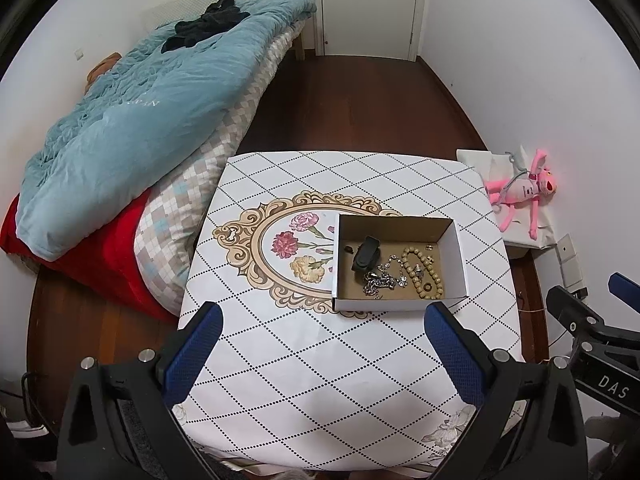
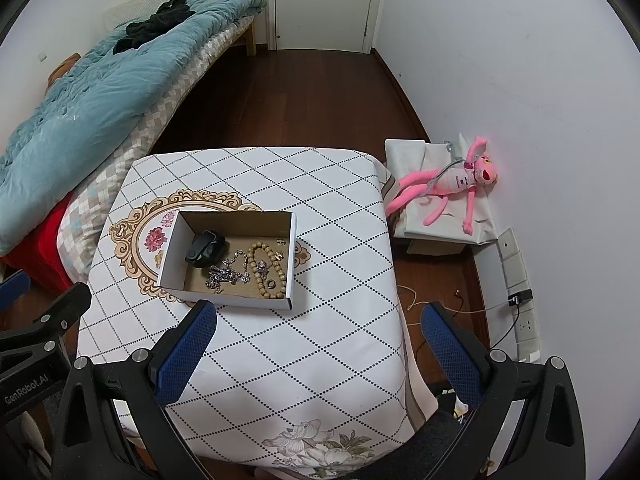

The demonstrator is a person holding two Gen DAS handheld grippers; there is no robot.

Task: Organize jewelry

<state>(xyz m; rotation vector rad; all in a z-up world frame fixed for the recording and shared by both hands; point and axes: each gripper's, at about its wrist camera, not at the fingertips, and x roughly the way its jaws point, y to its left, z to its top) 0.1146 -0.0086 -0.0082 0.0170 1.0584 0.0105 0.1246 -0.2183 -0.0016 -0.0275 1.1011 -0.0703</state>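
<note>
I held my left gripper (image 1: pixel 322 354) and right gripper (image 2: pixel 318 352) spread wide, gripping nothing. The cardboard box (image 1: pixel 456 258) of jewelry sat just beyond both sets of jaws, bead bracelet (image 2: pixel 262 270) and silver chain (image 2: pixel 222 276) inside.

**Table and box**

A table (image 1: pixel 304 360) covered by a white cloth (image 2: pixel 280 368) with a dotted diamond grid and a flowered oval medallion (image 1: pixel 280 256) stands on a dark wood floor (image 1: pixel 360 104). One open cardboard box (image 1: pixel 460 256) sits directly on the cloth, overlapping the medallion's right side. Beside the table, a bed (image 1: pixel 224 136) stands on the same floor.
</note>
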